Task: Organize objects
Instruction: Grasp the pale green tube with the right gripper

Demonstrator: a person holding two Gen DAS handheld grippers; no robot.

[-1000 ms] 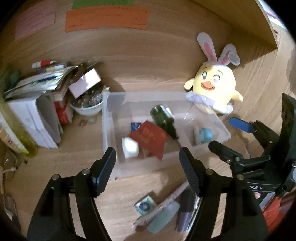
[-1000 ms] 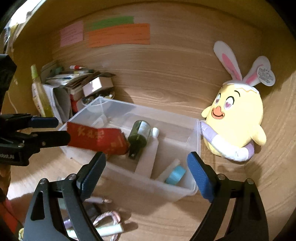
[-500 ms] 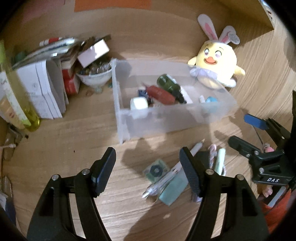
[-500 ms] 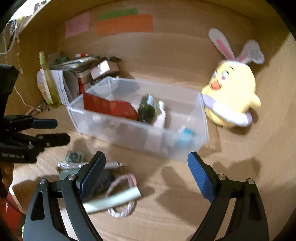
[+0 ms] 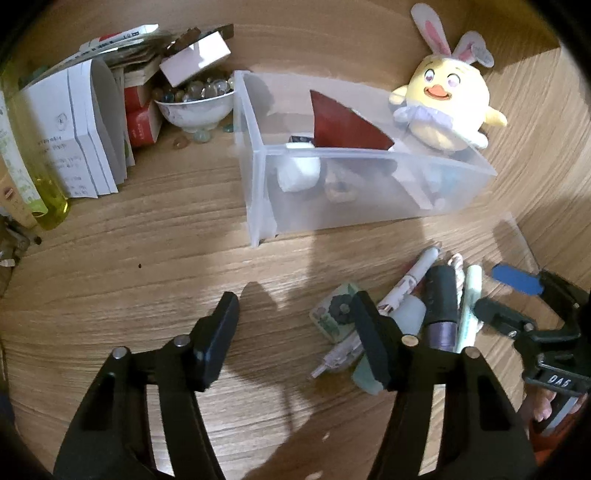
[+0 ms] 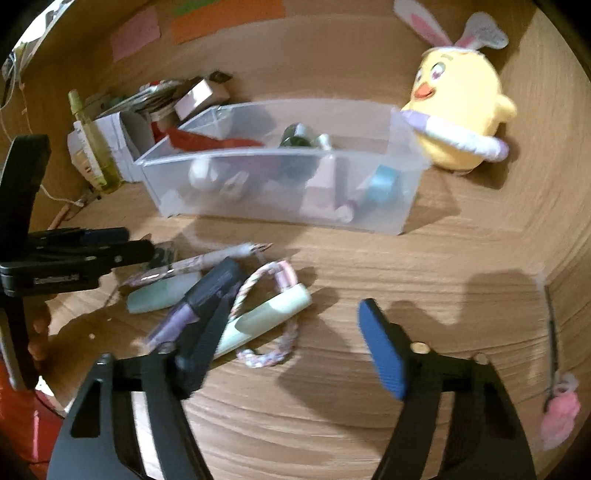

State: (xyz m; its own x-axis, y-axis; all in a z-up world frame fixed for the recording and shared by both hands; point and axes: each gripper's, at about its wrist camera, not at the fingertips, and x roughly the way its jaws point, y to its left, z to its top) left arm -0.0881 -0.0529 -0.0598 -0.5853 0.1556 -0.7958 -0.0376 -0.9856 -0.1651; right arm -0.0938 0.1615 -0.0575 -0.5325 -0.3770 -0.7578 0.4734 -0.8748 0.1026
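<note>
While both sets of fingers are closing on nothing, left gripper and right gripper hover near the pens by the clear bin.

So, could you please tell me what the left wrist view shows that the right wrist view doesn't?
Only the left wrist view shows the bowl of glass pebbles. Only the right wrist view shows the pink and orange notes on the wall and a pink fluffy charm. Both show the clear bin, the yellow plush chick and the pen pile.

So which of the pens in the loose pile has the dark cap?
The purple pen, lying between the patterned pen and the mint-green pen.
</note>
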